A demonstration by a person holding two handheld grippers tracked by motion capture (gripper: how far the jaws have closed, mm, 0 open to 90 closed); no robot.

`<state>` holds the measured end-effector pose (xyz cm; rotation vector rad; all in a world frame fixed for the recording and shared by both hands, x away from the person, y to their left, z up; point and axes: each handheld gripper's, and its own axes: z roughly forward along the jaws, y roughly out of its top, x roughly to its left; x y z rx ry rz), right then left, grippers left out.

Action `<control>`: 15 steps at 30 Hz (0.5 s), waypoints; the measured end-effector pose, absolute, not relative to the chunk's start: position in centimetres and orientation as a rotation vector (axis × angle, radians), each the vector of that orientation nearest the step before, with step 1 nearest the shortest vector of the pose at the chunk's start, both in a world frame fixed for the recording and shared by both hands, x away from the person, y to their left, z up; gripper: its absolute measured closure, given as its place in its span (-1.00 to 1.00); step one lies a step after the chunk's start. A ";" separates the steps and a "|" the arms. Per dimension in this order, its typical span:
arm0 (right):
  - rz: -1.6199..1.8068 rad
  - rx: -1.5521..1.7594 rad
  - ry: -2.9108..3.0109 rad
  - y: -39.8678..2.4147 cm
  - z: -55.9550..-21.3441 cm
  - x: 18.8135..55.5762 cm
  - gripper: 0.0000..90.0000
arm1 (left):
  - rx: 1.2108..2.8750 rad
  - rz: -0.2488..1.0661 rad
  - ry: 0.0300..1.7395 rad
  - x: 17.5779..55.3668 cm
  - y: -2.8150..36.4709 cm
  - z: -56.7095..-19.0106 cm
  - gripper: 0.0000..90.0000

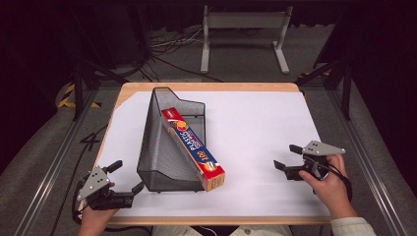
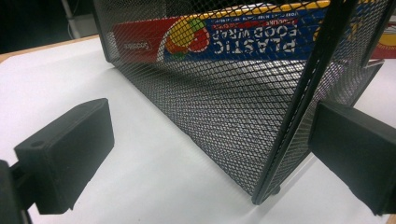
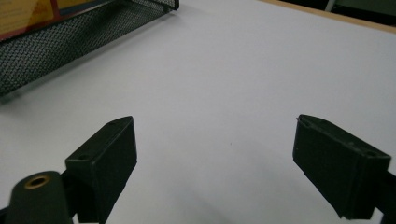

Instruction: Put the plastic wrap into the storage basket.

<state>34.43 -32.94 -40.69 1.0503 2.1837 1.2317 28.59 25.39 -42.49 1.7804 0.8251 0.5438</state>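
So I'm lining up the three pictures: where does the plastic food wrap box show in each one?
High view: the long blue, red and yellow cardboard food wrap box leans in the black wire mesh basket, centre-left.
Left gripper view: along the top, seen through the mesh.
Right gripper view: a yellow and red corner at top left.
Shared landmark: the mesh basket.
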 end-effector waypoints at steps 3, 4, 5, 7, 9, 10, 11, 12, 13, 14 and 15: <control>1.222 1.061 2.191 -33.4 -41.6 34.0 -0.68 | 1.784 0.546 0.819 28.6 25.3 -42.5 -0.97; 1.219 1.063 2.192 -33.5 -41.9 33.8 -0.68 | 1.787 0.545 0.818 28.6 25.3 -42.5 -0.97; 1.219 1.063 2.192 -33.5 -41.9 33.8 -0.68 | 1.787 0.545 0.818 28.6 25.3 -42.5 -0.97; 1.230 1.065 2.183 -33.9 -42.6 33.4 -0.68 | 1.792 0.546 0.815 28.7 25.3 -42.5 -0.97; 1.240 1.067 2.175 -34.0 -42.8 33.2 -0.68 | 1.789 0.541 0.816 28.7 25.3 -42.5 -0.97; 1.246 1.070 2.170 -34.1 -42.9 33.0 -0.68 | 1.789 0.539 0.816 28.7 25.3 -42.5 -0.97; 1.252 1.075 2.171 -34.2 -43.1 32.9 -0.68 | 1.787 0.535 0.816 28.7 25.3 -42.5 -0.97; 1.253 1.078 2.172 -34.2 -43.2 32.8 -0.68 | 1.783 0.531 0.816 28.7 25.3 -42.5 -0.97; 1.254 1.077 2.176 -34.3 -43.3 32.7 -0.68 | 1.784 0.528 0.818 28.7 25.4 -42.5 -0.97; 1.253 1.081 2.176 -34.2 -43.4 32.7 -0.68 | 1.781 0.522 0.823 28.7 25.4 -42.5 -0.97; 1.249 1.076 2.181 -34.2 -43.5 32.7 -0.68 | 1.779 0.522 0.821 28.7 25.4 -42.5 -0.97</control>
